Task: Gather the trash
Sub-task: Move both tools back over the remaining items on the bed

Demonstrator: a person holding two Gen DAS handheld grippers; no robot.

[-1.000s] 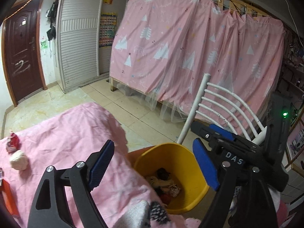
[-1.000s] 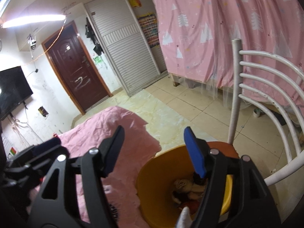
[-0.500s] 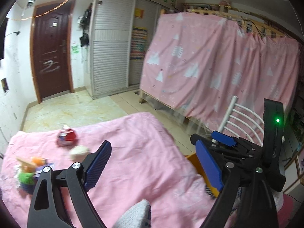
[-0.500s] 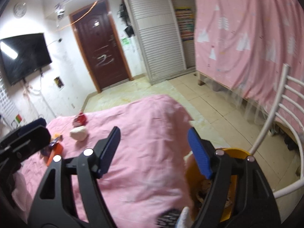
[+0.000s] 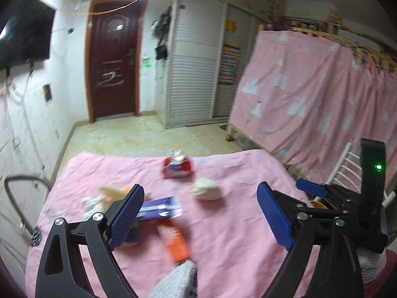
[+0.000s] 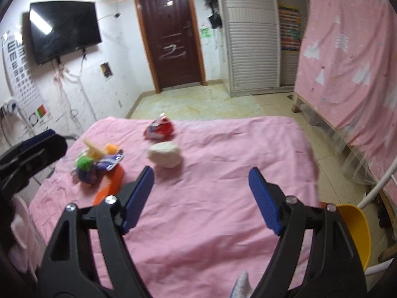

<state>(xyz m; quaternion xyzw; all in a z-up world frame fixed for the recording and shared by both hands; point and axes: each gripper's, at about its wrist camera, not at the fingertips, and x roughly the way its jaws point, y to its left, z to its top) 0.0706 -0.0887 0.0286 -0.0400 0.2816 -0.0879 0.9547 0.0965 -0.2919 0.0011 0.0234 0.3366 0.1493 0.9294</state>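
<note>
Pink cloth-covered table carries all remaining trash; yellow bin sits off its right edge, beside the white chair.

Right gripper: jaws opening, nothing between them, aimed down over bare cloth. Left gripper: jaws wide apart, empty, over the mixed pile.

Trash, largest first: wrapper pile at the left side, with an orange packet and purple wrapper; white crumpled wad mid-table; red wrapper beyond it.

Judgement: approach step. Best split seems right for the wad, left for the pile. Straddle each item fully, descend square, and avoid pinching cloth.
</note>
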